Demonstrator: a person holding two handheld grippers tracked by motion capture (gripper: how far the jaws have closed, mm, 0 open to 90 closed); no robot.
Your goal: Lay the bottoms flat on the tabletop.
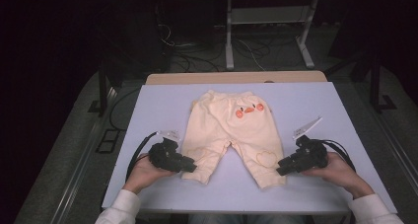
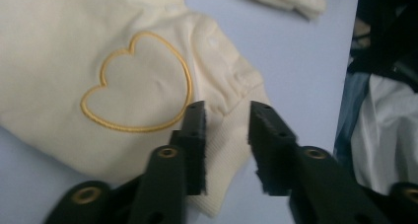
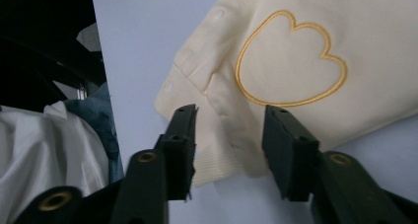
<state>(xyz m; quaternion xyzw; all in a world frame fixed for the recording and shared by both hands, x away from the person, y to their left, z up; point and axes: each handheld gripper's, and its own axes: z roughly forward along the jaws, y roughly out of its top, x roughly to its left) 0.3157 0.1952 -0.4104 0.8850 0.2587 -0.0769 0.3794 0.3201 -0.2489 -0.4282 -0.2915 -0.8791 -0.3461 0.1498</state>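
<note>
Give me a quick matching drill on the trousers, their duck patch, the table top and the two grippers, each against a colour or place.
Things:
1. trousers
2. duck patch
3. table top
4. left gripper
5. right gripper

Colour or place:
A. orange, near the waistband
B. pale lilac
C. at the cuff of the leg on the high view's right
D. cream, laid flat
E. at the cuff of the leg on the high view's left

Pairs: 1-D, 2-A, 3-B, 4-E, 5-C
</note>
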